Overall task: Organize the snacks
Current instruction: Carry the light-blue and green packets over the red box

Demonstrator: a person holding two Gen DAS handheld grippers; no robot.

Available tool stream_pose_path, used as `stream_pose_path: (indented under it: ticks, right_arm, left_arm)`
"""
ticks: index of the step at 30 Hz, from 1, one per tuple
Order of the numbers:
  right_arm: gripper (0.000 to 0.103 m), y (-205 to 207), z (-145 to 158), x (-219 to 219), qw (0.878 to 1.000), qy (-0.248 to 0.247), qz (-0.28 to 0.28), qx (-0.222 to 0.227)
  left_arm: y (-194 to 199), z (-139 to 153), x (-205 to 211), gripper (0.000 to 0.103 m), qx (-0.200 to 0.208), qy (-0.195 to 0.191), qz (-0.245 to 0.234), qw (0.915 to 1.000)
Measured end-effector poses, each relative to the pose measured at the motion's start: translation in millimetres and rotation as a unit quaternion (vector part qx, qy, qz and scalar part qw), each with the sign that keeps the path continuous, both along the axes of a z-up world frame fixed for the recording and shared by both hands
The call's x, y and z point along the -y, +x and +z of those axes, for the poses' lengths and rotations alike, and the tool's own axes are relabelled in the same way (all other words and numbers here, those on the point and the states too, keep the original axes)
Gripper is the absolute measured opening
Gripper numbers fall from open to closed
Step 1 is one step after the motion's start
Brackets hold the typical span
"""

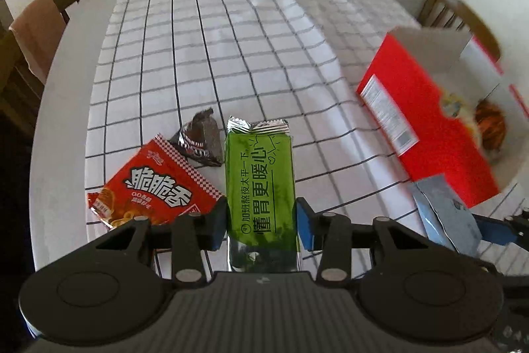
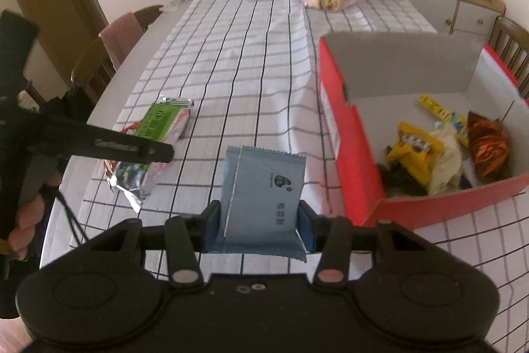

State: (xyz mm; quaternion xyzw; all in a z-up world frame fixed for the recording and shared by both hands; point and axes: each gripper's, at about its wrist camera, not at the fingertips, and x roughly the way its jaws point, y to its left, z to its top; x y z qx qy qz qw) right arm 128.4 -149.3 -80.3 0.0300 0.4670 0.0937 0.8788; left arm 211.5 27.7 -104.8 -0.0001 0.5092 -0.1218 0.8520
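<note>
Right wrist view: two packets clamped, box open at right

Biggest thing first: the table [image 2: 251, 62] with its checked cloth carries the red box [image 2: 357, 161] at right of frame, open-topped, snacks already inside. Right tool [image 2: 259, 229] is clamped on the blue packet [image 2: 264, 187], near the box wall. Left tool [image 1: 261, 220] is clamped on the green packet [image 1: 259, 181], above a red snack bag [image 1: 158, 184] and dark wrapper [image 1: 200, 141]. Judgement: clear the box wall before loosening either grip.

Left gripper [image 1: 261, 222] clamps green packet [image 1: 259, 184] above checked tablecloth [image 1: 231, 55].
</note>
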Motion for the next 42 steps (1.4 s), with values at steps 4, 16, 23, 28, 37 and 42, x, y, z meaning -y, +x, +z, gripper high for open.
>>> stream_pose_path:
  ticks: [4,16,23,28,37,42]
  right_arm:
    - [0.046,-2,18,13,1.000,-0.001,-0.003,0.022]
    - [0.046,0,57,66,0.998,-0.015,0.000,0.067]
    - [0.046,9,65,111,0.996,-0.029,-0.005,0.080]
    - [0.046,16,68,144,0.996,-0.040,-0.005,0.085]
    - [0.046,34,61,197,0.995,-0.049,0.001,0.084]
    - [0.046,41,55,223,0.996,-0.052,0.002,0.079]
  left_arm:
    - [-13,27,-1,0.042,0.030,-0.019,0.012,0.9993]
    - [-29,86,40,0.042,0.063,-0.041,0.004,0.9971]
    - [-32,104,86,0.042,0.080,-0.048,-0.008,0.9956]
    - [-30,110,122,0.042,0.084,-0.051,-0.012,0.9951]
    - [-22,100,183,0.042,0.068,-0.043,-0.011,0.9967]
    - [-18,91,209,0.042,0.056,-0.036,-0.012,0.9977]
